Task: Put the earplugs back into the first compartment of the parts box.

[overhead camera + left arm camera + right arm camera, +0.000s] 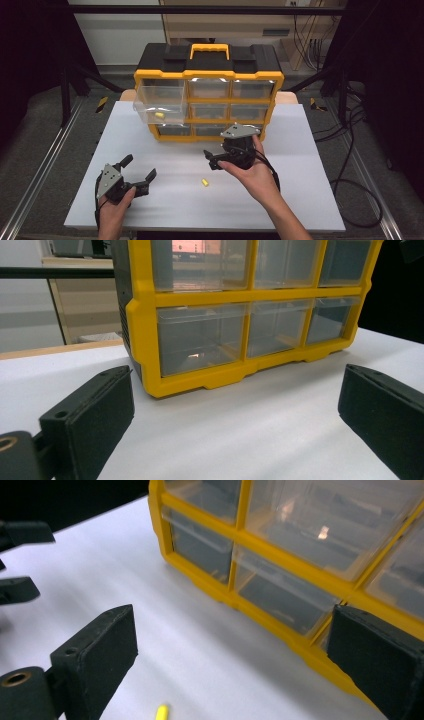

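A yellow and black drawer cabinet (207, 65) stands at the back of the white table (300, 200). One clear drawer (160, 100) in its left column is pulled out, with a small yellow piece (159, 115) inside. Another small yellow piece (204, 182) lies on the table, also seen low in the right gripper view (161, 712). My left gripper (139, 166) rests open at the front left, facing the cabinet (200, 375). My right gripper (217, 155) is open just in front of the cabinet's bottom row (280, 595), above and behind the loose piece. Nothing is between either pair of jaws.
The cabinet's other clear drawers are pushed in. A metal rail (30, 195) runs along the left of the table, and cables (350, 150) lie on the floor at the right. Bare table surface lies between the two grippers.
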A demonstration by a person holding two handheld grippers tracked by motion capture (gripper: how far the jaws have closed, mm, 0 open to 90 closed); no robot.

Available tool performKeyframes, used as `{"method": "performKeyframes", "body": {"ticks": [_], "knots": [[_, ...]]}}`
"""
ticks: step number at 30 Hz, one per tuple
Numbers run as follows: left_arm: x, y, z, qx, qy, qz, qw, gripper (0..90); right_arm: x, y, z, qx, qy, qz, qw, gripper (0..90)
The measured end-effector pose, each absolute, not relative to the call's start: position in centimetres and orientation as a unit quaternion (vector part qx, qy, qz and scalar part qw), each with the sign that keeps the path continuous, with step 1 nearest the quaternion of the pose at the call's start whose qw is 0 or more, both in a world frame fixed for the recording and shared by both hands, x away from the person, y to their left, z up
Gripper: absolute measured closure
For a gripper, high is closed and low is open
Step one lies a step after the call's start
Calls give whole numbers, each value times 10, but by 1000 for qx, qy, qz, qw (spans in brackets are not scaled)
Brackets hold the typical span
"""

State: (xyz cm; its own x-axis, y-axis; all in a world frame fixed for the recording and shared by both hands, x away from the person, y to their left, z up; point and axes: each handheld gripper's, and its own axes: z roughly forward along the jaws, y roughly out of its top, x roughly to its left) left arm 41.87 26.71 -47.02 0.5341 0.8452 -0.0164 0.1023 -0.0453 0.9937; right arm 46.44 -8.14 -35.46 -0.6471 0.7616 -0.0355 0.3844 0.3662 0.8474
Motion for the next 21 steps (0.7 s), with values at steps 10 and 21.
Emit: {"method": "performKeyframes", "body": {"ticks": [10,21], "knots": [[413,268,-469,650,368,325,580,13,467,-82,-381,366,809,414,203,73],[414,264,-470,660,364,323,572,13,464,-79,-394,381,808,412,181,83]]}}
